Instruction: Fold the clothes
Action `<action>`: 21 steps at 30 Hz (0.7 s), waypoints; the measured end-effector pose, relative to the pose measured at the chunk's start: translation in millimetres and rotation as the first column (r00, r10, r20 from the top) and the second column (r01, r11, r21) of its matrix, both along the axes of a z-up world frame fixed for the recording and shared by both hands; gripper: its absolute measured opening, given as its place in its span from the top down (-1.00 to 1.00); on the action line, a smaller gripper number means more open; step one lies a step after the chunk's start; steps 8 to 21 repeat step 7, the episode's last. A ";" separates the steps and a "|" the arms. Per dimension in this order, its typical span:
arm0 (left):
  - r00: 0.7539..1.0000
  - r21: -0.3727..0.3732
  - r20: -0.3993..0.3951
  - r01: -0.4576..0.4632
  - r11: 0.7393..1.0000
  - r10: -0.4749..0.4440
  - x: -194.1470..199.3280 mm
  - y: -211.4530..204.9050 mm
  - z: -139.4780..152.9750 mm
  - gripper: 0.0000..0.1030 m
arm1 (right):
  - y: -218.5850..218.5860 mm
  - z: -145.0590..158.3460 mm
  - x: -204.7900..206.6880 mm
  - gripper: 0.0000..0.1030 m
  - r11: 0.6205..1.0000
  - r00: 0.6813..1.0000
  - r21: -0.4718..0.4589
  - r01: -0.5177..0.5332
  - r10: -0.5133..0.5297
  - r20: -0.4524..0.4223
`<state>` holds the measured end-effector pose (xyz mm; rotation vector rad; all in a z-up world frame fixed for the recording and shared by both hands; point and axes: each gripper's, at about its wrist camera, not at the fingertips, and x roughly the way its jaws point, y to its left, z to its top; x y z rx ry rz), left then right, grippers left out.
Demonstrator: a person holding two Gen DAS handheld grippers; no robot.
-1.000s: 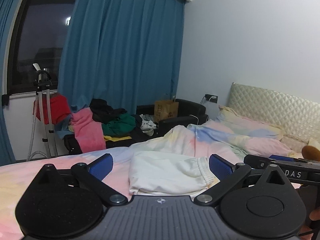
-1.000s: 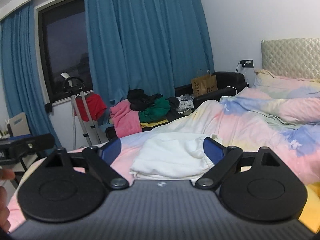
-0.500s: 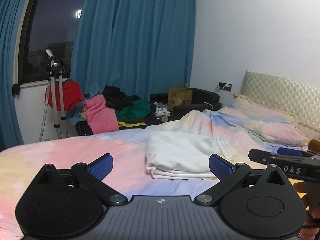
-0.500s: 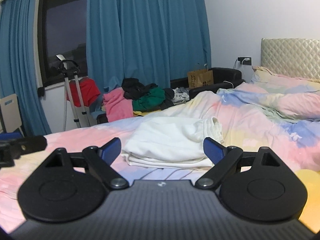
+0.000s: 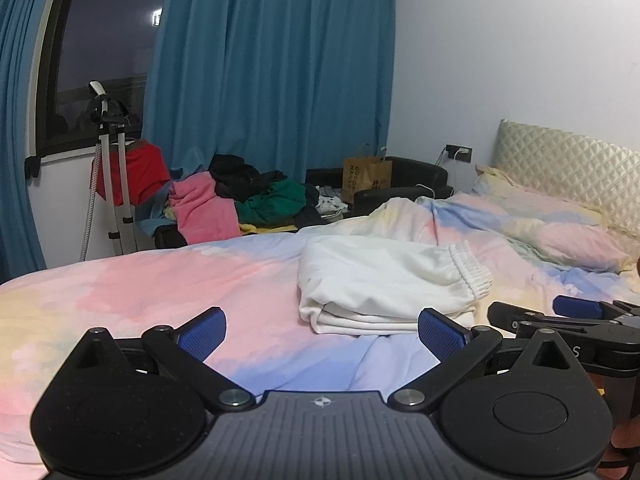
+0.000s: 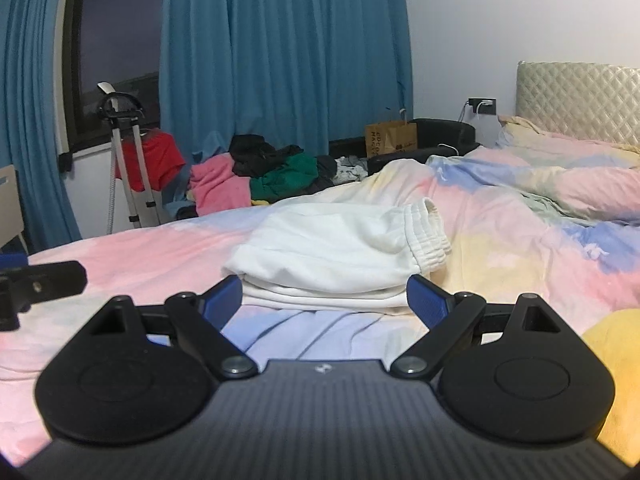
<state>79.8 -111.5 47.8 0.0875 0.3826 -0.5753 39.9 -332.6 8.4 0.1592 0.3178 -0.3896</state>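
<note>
A folded white garment (image 5: 384, 280) with an elastic waistband lies on the pastel bedspread (image 5: 200, 280). It also shows in the right wrist view (image 6: 340, 252). My left gripper (image 5: 322, 330) is open and empty, just in front of and left of the garment. My right gripper (image 6: 324, 300) is open and empty, right in front of the garment's near folded edge, not touching it. The right gripper also shows at the right edge of the left wrist view (image 5: 568, 316).
A pile of pink, green and black clothes (image 5: 240, 200) lies beyond the bed under blue curtains (image 5: 272, 60). A stand with a red garment (image 5: 120, 168) is at the left. Pillows (image 5: 560, 232) and a padded headboard (image 5: 572, 152) are at the right. A yellow item (image 6: 612, 360) lies near right.
Both grippers have drawn back and risen from the white garment, which now lies farther ahead and lower in both views. Both stay open and empty.
</note>
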 end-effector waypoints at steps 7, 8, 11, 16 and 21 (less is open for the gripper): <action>1.000 0.008 -0.002 -0.019 1.000 0.019 -1.4 2.1 -5.8 -0.99 | 2.6 -1.5 -1.7 -0.76 1.000 1.000 -0.014 0.015 -0.015 0.006; 1.000 0.008 -0.002 -0.019 1.000 0.019 -1.4 2.1 -5.8 -0.99 | 2.6 -1.5 -1.7 -0.76 1.000 1.000 -0.014 0.015 -0.015 0.006; 1.000 0.008 -0.002 -0.019 1.000 0.019 -1.4 2.1 -5.8 -0.99 | 2.6 -1.5 -1.7 -0.76 1.000 1.000 -0.014 0.015 -0.015 0.006; 1.000 0.008 -0.002 -0.019 1.000 0.019 -1.4 2.1 -5.8 -0.99 | 2.6 -1.5 -1.7 -0.76 1.000 1.000 -0.014 0.015 -0.015 0.006; 1.000 0.008 -0.002 -0.019 1.000 0.019 -1.4 2.1 -5.8 -0.99 | 2.6 -1.5 -1.7 -0.76 1.000 1.000 -0.014 0.015 -0.015 0.006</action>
